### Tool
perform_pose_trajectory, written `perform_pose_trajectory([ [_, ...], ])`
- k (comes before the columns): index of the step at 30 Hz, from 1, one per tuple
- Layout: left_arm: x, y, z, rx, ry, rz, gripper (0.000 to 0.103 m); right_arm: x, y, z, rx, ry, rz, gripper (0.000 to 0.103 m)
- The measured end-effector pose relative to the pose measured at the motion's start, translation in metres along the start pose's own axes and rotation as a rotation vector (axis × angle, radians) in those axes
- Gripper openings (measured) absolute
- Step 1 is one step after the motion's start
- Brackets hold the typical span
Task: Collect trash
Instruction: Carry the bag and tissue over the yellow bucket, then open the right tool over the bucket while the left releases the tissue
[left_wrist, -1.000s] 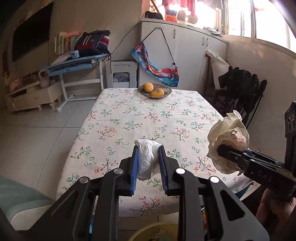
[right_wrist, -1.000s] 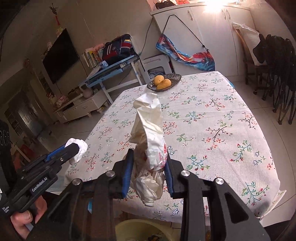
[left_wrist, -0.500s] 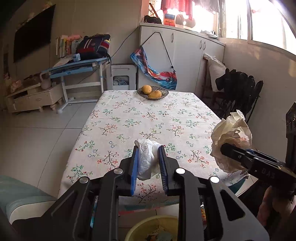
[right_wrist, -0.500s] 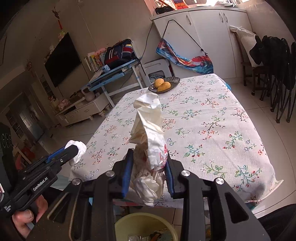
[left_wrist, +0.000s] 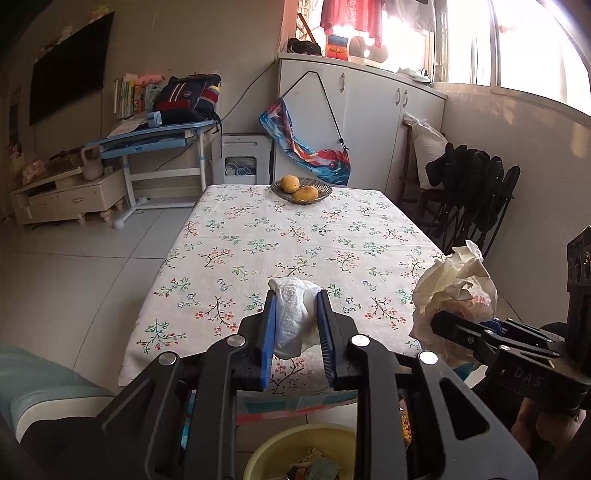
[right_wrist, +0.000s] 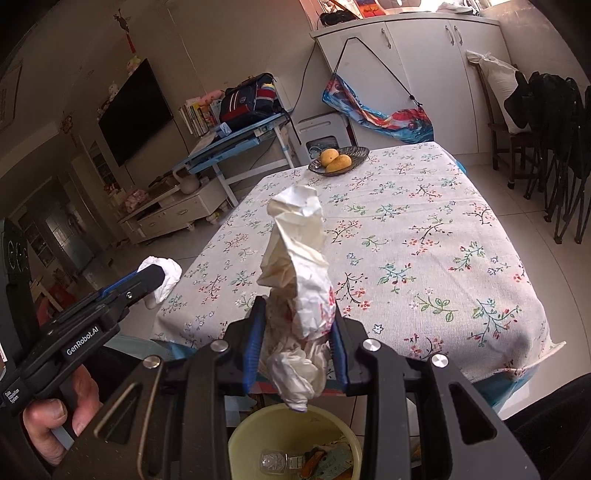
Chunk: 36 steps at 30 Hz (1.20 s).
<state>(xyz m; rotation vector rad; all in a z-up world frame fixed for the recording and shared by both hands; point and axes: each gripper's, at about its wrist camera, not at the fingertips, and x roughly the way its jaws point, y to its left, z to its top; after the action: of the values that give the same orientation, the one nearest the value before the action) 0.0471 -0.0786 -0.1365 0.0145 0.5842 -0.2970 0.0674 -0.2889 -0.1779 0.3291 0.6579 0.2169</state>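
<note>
My left gripper (left_wrist: 295, 317) is shut on a crumpled white tissue (left_wrist: 293, 315), held in the air before the near edge of the table. My right gripper (right_wrist: 297, 332) is shut on a large crumpled cream paper wrapper (right_wrist: 299, 258) with red print, its tail hanging down over a yellow bin (right_wrist: 295, 443). The bin (left_wrist: 303, 454) sits on the floor below both grippers and holds several bits of trash. In the left wrist view the right gripper (left_wrist: 439, 325) and its wrapper (left_wrist: 454, 291) show at the right; in the right wrist view the left gripper (right_wrist: 155, 275) and tissue (right_wrist: 162, 275) show at the left.
A table with a floral cloth (left_wrist: 295, 251) stretches ahead, with a dish of yellow fruit (left_wrist: 301, 189) at its far end. Dark folding chairs (left_wrist: 476, 199) stand to the right. A blue desk (left_wrist: 155, 138) and white cabinets (left_wrist: 354, 122) stand behind. A hand (right_wrist: 55, 424) grips the left tool.
Both grippers have drawn back from the table with their trash still held. The table edge has receded and the yellow bin has come into fuller view beneath them.
</note>
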Motion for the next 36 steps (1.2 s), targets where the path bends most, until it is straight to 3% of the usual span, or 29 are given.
perform_pose_trajectory([
  [17,-0.009,0.004,-0.002,-0.013,-0.013,0.0,0.021,0.008,0.024,-0.029,-0.074,0.121,0.06,0.034],
  [31,-0.011,0.004,-0.003,-0.013,-0.013,0.0,0.021,0.044,0.057,-0.087,-0.207,0.434,0.059,0.036],
  [33,-0.012,0.005,-0.003,-0.012,-0.012,0.001,0.021,0.054,0.055,-0.096,-0.204,0.504,0.054,0.049],
  [36,-0.014,0.007,-0.004,-0.01,-0.008,0.003,0.021,0.056,0.052,-0.099,-0.208,0.522,0.03,0.051],
])
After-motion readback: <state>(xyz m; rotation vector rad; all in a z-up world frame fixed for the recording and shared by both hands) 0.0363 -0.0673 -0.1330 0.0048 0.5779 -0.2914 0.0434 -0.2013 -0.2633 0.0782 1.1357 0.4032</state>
